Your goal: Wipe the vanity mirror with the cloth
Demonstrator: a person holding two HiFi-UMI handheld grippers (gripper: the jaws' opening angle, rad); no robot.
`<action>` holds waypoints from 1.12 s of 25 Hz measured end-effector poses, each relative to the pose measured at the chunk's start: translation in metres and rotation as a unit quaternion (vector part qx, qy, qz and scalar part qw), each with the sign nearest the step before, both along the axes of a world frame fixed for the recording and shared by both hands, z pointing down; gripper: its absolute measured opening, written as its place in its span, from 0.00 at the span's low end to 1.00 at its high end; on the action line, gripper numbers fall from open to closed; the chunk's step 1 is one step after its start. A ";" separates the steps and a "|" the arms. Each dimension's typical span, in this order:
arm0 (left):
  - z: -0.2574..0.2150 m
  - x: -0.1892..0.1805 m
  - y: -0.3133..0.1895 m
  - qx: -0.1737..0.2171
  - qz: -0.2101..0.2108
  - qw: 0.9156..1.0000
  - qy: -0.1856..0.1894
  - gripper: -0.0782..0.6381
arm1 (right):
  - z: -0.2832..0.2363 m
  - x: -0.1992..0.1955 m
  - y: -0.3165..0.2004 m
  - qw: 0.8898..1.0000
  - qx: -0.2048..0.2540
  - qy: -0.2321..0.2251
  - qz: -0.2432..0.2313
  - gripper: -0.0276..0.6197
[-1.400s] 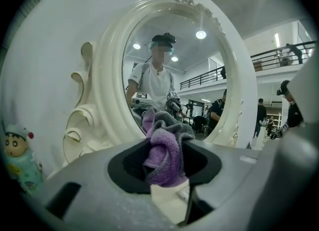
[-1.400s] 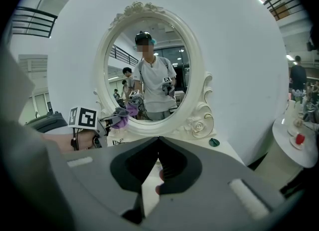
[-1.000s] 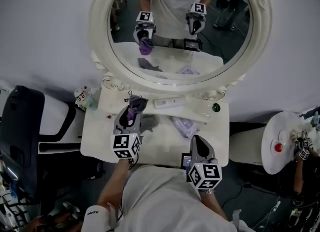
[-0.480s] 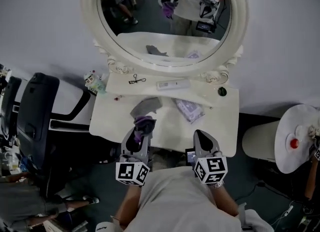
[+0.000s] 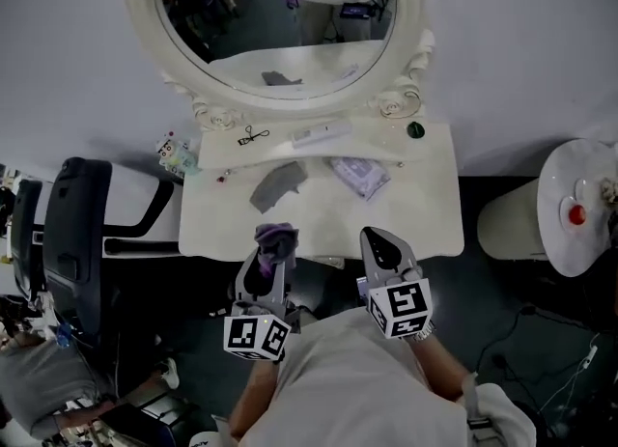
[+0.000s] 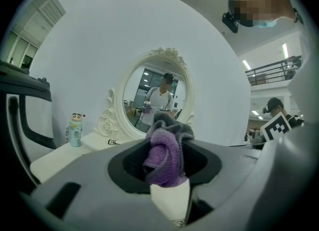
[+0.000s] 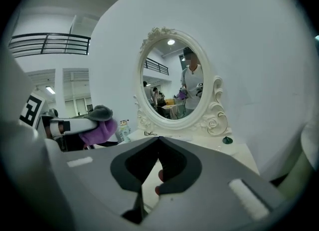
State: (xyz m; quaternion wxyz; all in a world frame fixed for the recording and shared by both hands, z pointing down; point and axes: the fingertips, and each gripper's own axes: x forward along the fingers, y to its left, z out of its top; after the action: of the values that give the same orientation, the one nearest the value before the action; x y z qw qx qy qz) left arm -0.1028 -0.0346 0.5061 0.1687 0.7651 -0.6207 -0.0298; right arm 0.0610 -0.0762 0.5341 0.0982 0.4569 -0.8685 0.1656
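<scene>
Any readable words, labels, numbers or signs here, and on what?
None readable.
The cubes on the left hand-held gripper and right hand-held gripper bear only square markers, no letters.
Any print on the purple packet or the figurine bottle is too small to read.

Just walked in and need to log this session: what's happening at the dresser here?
A person stands back from the white vanity table, a gripper in each hand. The left gripper is shut on a bunched purple-and-grey cloth; the right gripper is shut and empty. Neither touches the oval white-framed mirror, so no wiping is under way right now.
</scene>
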 end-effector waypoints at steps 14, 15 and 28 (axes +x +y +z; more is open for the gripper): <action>0.014 -0.114 0.136 0.009 0.119 0.993 0.023 0.33 | -0.004 -0.096 0.194 0.989 -0.004 0.035 0.142 0.05; 0.014 -0.115 0.144 0.011 0.125 0.992 0.025 0.33 | -0.008 -0.099 0.205 0.990 0.000 0.043 0.137 0.05; -0.016 -0.057 0.266 0.057 0.085 0.994 0.026 0.33 | -0.039 -0.048 0.334 0.994 0.036 0.013 0.099 0.05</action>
State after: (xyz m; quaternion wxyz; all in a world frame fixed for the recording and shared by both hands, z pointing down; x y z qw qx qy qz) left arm -0.1600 0.2310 0.4897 0.1429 0.8227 -0.5458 -0.0701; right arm 0.0128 0.2576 0.4948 0.0759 0.5457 -0.8233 0.1367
